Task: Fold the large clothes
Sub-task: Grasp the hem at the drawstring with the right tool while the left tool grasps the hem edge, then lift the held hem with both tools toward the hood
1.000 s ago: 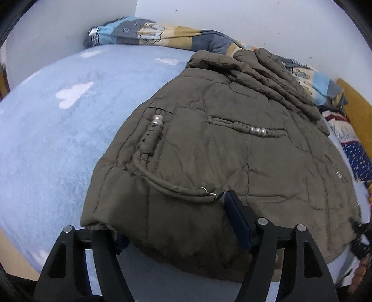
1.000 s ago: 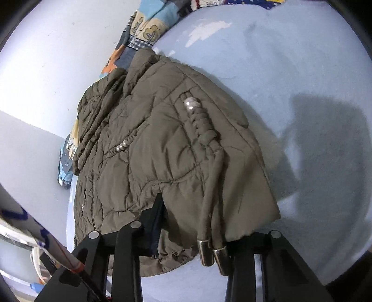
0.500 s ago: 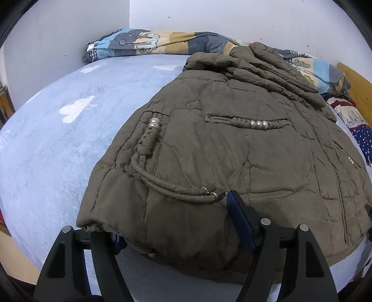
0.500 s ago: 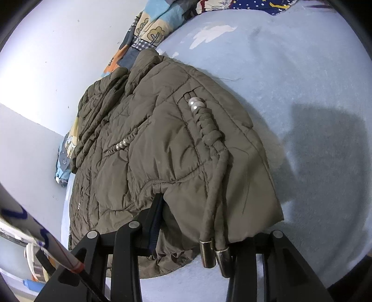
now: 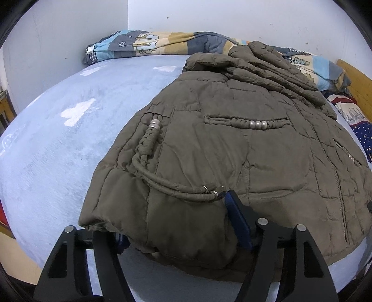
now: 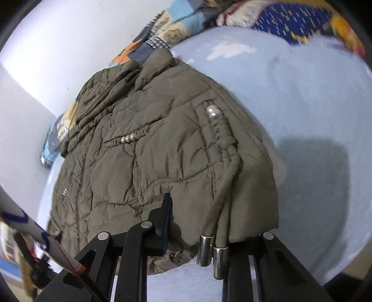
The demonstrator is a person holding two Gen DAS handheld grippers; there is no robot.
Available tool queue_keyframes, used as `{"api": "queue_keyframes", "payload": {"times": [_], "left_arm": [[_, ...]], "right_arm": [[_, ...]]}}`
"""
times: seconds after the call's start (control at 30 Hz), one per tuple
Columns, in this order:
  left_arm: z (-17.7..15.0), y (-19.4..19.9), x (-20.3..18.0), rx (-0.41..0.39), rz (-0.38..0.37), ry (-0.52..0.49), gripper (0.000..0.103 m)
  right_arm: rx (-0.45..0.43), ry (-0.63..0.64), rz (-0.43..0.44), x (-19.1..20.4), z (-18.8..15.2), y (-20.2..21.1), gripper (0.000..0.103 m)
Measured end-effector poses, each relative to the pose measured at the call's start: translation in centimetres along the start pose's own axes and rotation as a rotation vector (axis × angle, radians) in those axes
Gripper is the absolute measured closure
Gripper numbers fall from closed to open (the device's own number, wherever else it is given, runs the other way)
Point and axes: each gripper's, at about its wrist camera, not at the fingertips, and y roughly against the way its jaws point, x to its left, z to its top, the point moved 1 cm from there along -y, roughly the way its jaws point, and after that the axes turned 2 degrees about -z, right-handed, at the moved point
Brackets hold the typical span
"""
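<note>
An olive quilted jacket [image 5: 232,151] [image 6: 151,151] lies spread on the light blue bed blanket [image 5: 58,151] [image 6: 313,116], hood end toward the wall. My left gripper [image 5: 176,223] straddles the near hem corner. Its jaws are closing, the blue right pad touches the fabric, and the left pad is hidden under the hem. My right gripper [image 6: 216,216] is at the same hem from the other side. Its jaws are closing on a fold, the left finger dents the fabric, and the right fingertip is hidden behind it. Two metal-tipped drawcord ends [image 6: 209,251] hang between its fingers.
A rolled patterned quilt [image 5: 151,44] [image 6: 172,30] lies along the white wall at the bed's far side. Dark blue starred bedding [image 5: 358,130] [image 6: 290,21] and a wooden headboard [image 5: 358,81] are at one end. A white pole with blue and red marks [image 6: 34,234] crosses the right wrist view's lower left.
The right gripper's fingers have drawn closer together on the hem fold and its view has rolled. The left gripper's view has shifted slightly, with the hem still between its fingers.
</note>
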Motion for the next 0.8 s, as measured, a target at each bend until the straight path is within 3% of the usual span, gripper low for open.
{"api": "queue_keyframes", "payload": {"times": [0.17, 0.27, 0.8], "left_arm": [[0.0, 0.7, -0.5, -0.031, 0.008, -0.049, 0.056], [0.1, 1.1, -1.2, -0.053, 0.026, -0.092, 0.063], [0.0, 1.6, -2.0, -0.085, 0.057, -0.147, 0.068]], "right_arm": [[-0.064, 0.14, -0.091, 2.0, -0.2, 0.9, 0.083], [-0.104, 0.223, -0.14, 3.2, -0.5, 1.5, 0.084], [-0.177, 0.405, -0.268, 5.6, -1.3, 2.0, 0.084]]}}
